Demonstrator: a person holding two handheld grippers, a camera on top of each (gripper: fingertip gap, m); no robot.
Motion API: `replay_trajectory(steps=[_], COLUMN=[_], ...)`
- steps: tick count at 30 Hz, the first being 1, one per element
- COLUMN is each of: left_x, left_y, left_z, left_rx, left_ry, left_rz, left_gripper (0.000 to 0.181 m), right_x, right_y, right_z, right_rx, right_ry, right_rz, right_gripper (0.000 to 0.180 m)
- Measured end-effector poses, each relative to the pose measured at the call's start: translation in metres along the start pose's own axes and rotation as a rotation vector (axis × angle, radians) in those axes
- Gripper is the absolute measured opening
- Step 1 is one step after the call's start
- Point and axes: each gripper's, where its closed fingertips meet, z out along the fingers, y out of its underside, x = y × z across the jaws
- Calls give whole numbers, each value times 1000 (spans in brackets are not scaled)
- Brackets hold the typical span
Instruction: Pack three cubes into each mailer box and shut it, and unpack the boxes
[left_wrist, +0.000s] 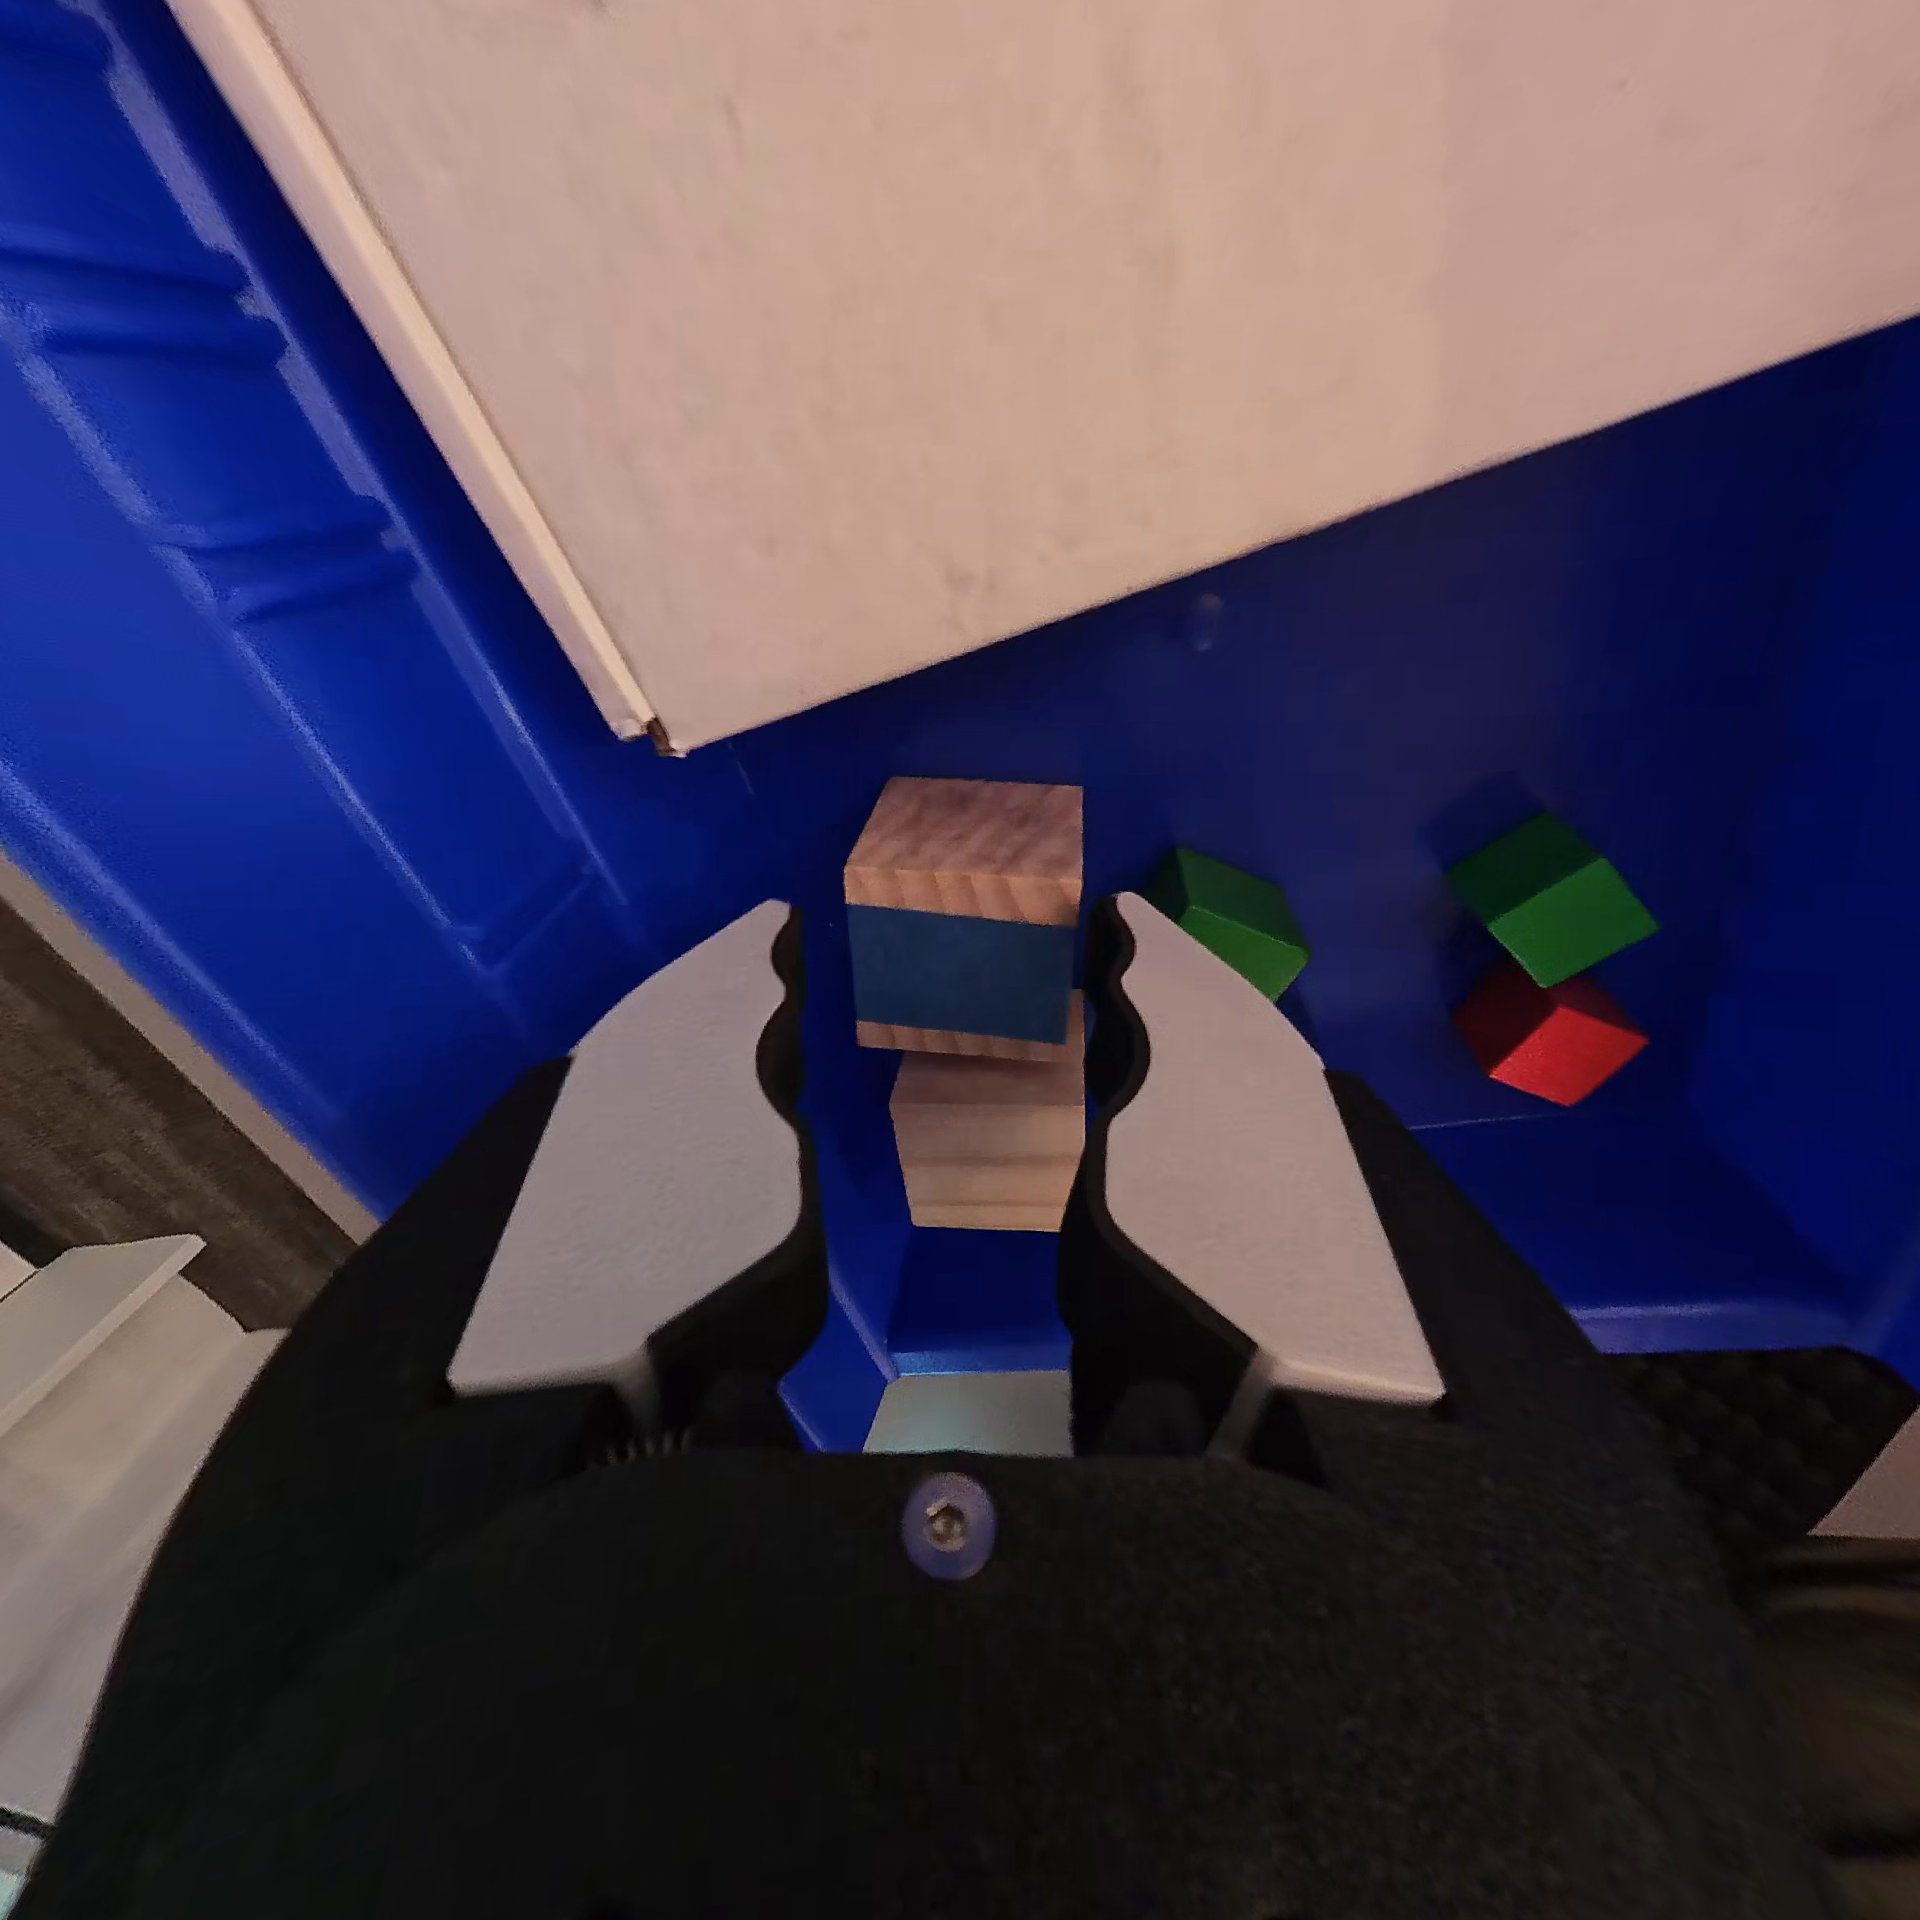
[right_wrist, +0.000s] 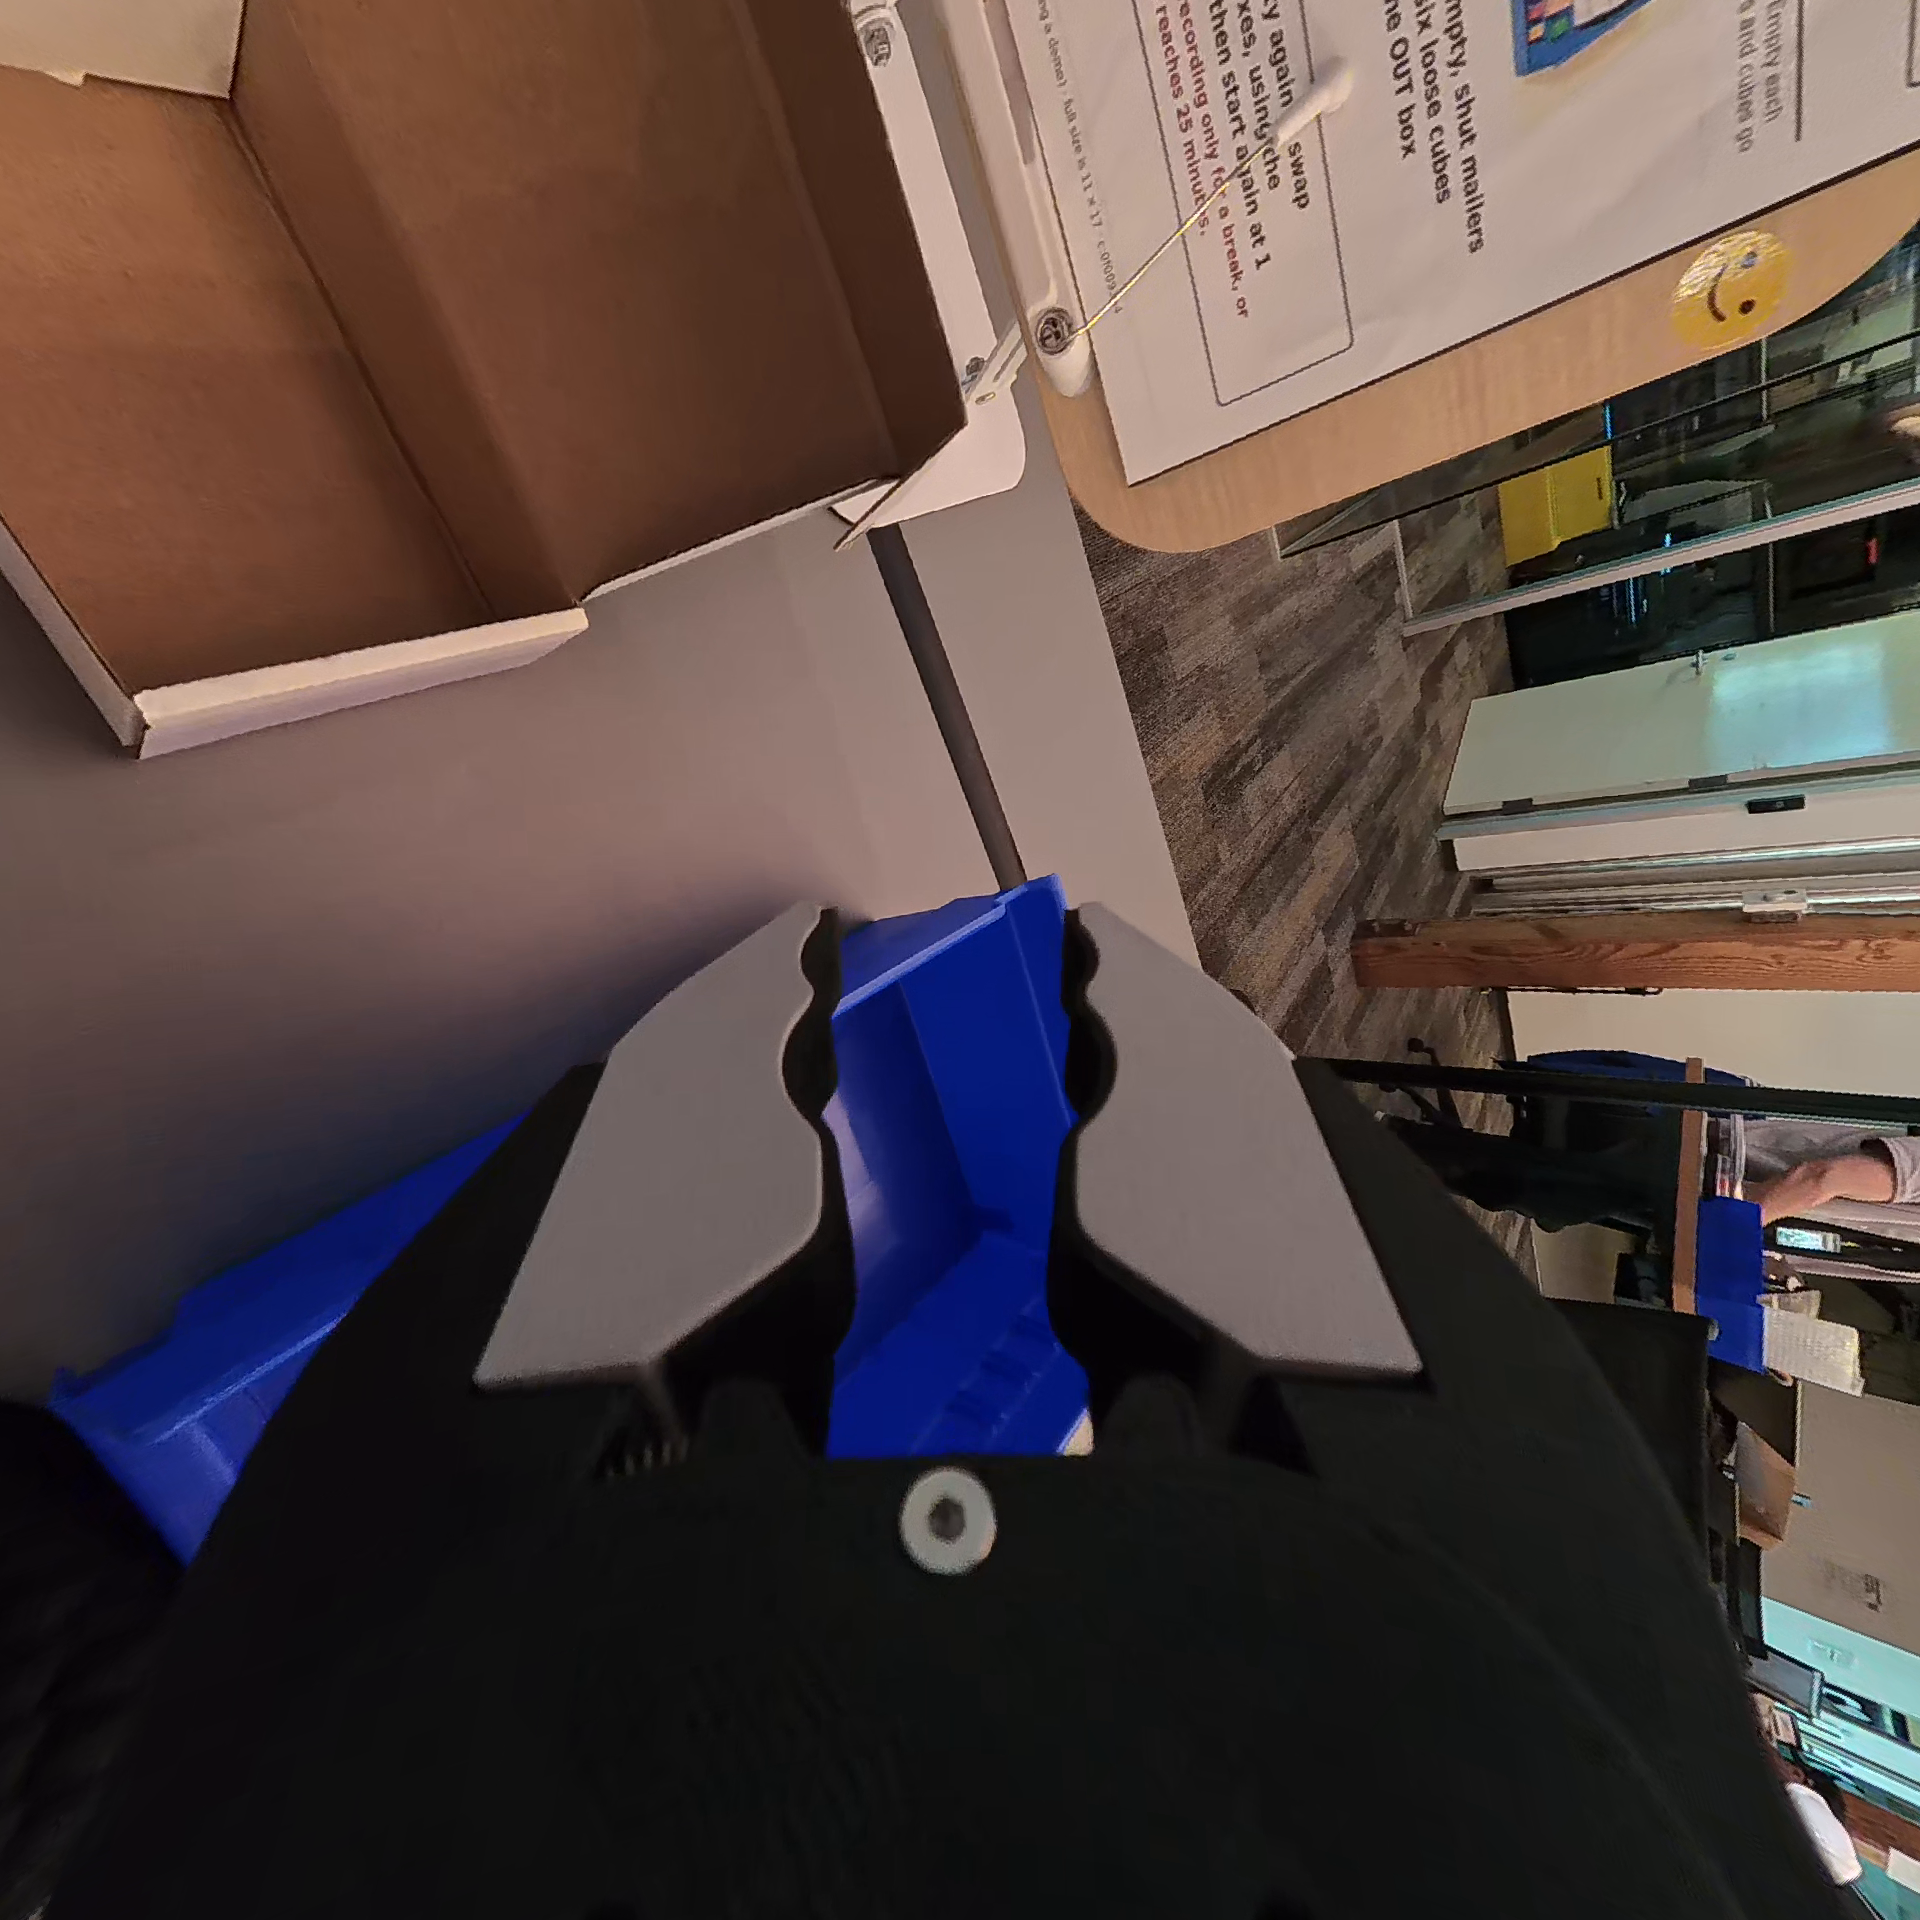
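Note:
In the left wrist view my left gripper is open inside a blue bin. A cube with a blue side and bare wood top sits between the fingertips, with small gaps on both sides. It rests on a plain wooden cube. Two green cubes and a red cube lie to the right on the bin floor. A shut white mailer box lies in the bin behind. In the right wrist view my right gripper is open and empty above a blue bin's rim. An open, empty mailer box stands on the grey table.
The blue bin's ribbed wall rises left of my left gripper. In the right wrist view a printed sheet lies on a wooden board, past the table edge. Carpet, glass partitions and a person's hand show far off. The tips of one gripper are about 55 cm away from the tips of the other.

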Motion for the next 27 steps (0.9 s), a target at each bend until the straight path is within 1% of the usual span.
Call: replay_trajectory(steps=[4, 9, 16, 20, 27], left_x=[0, 3, 3, 5, 24], left_y=[3, 3, 9, 9, 10], left_z=[6, 8, 1, -32, -124], left_rx=[-29, -37, -50, 52, 408], left_ry=[13, 38, 8, -53, -214], left_rz=[-1, 5, 28, 34, 91], left_gripper=[51, 45, 45, 44, 45], right_x=[-2, -4, -3, -4, -5], right_y=[2, 4, 6, 6, 9], right_z=[1, 2, 3, 3, 5], right_rx=[-9, -25, -35, -36, -57], right_ry=[-8, -15, -14, -16, -19], right_rz=[-3, -9, -6, -8, -17], right_gripper=[42, 42, 42, 42, 42])
